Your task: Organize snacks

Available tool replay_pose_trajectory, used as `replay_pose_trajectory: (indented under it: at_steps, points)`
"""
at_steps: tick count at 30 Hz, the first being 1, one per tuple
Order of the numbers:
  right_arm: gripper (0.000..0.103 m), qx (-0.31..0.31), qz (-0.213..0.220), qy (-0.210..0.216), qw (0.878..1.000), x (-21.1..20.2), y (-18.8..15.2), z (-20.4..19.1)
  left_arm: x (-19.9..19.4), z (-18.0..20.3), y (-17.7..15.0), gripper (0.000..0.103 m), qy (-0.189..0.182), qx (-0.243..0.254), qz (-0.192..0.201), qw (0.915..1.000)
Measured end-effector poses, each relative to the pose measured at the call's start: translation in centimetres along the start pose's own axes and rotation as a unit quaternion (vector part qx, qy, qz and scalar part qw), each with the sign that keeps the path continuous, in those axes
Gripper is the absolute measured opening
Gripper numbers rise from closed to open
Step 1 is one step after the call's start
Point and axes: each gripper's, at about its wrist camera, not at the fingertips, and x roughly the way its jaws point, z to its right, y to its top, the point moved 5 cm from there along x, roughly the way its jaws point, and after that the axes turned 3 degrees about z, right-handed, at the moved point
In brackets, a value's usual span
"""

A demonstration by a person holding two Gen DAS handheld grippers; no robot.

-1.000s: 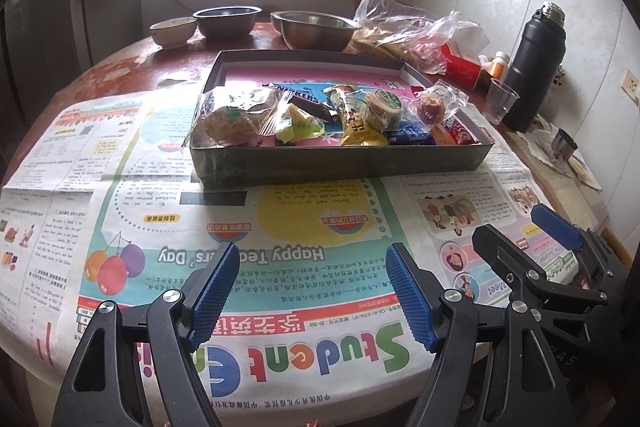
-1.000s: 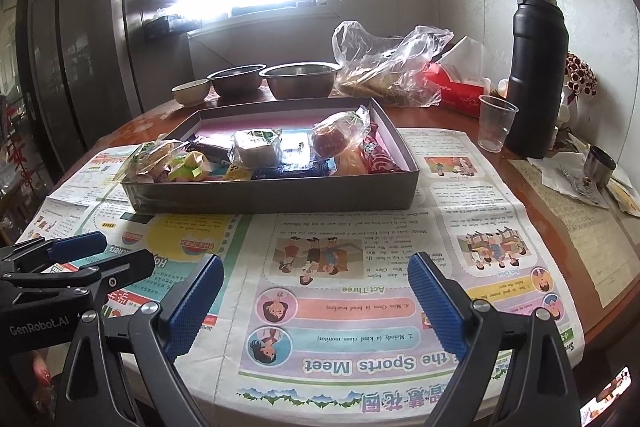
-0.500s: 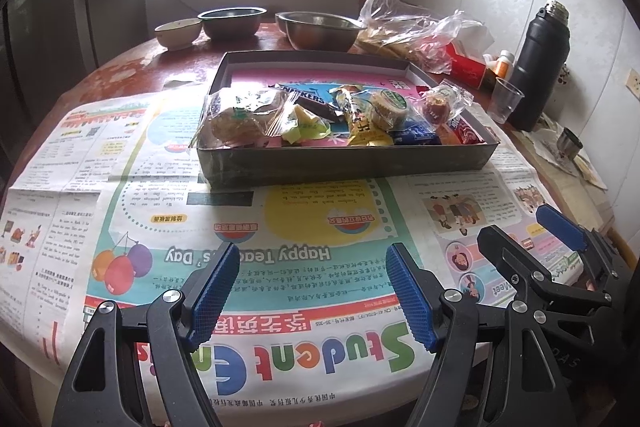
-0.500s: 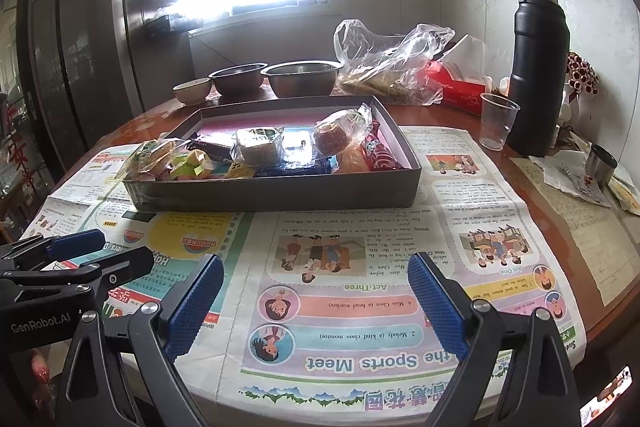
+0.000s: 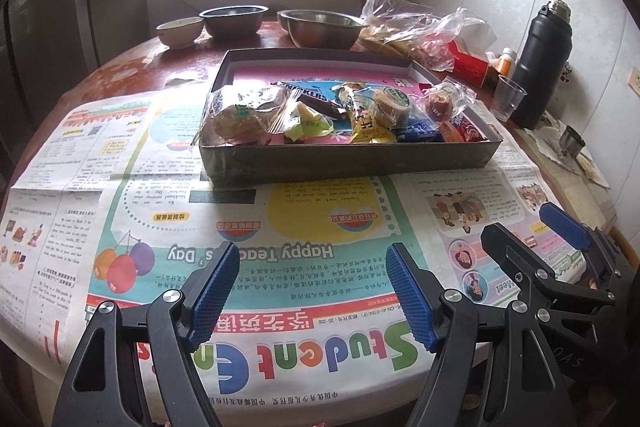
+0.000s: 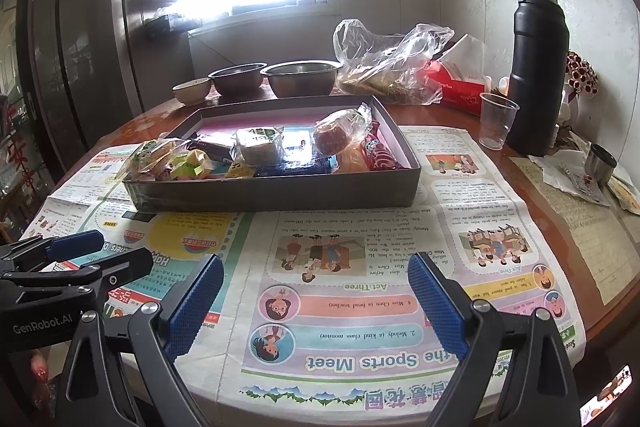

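Both grippers were just hanging low over the newspaper-covered round table [image 6: 532, 187], nothing in either one. The left gripper with blue ridged pads [image 5: 312, 291] had its jaws spread wide, same for the right gripper with blue ridged pads [image 6: 316, 303] just beside it. Straight ahead of both sat the shallow grey cardboard tray [image 5: 352, 159], with the wrapped snacks [image 5: 360, 111] piled along its near wall. Off to the right stood a tall black thermos flask [image 6: 536, 75].

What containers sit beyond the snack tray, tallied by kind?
Metal bowls: 2
Ceramic bowl: 1
Clear plastic cup: 1
Black thermos: 1
Small metal cup: 1
Total: 6
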Motion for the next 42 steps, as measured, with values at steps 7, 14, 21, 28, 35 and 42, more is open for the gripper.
replay_pose_trajectory:
  at_steps: [7,14,21,28,35,42]
  points:
    - [0.094,0.001,0.0,0.0,1.0,0.03,-0.02,0.06,0.13,-0.11,-0.04,0.077,0.004,0.001,-0.001,1.0]
    - [0.093,0.001,0.0,0.0,1.0,0.04,-0.03,0.09,0.16,-0.09,-0.03,0.077,0.008,0.001,-0.001,1.0]
    - [0.094,0.001,0.0,0.001,1.0,0.06,-0.05,0.1,0.14,-0.18,-0.03,0.077,0.014,0.002,-0.002,0.9999]
    - [0.094,0.003,-0.001,0.0,1.0,0.13,-0.12,0.1,0.14,-0.15,-0.09,0.077,0.018,0.004,-0.003,0.9998]
    - [0.094,0.003,-0.002,0.0,1.0,0.2,-0.19,0.09,0.19,-0.25,-0.06,0.077,0.021,0.002,-0.002,0.9998]
    - [0.094,0.003,-0.003,0.0,1.0,0.21,-0.21,0.08,0.35,-0.37,-0.06,0.077,0.025,0.002,-0.006,0.9997]
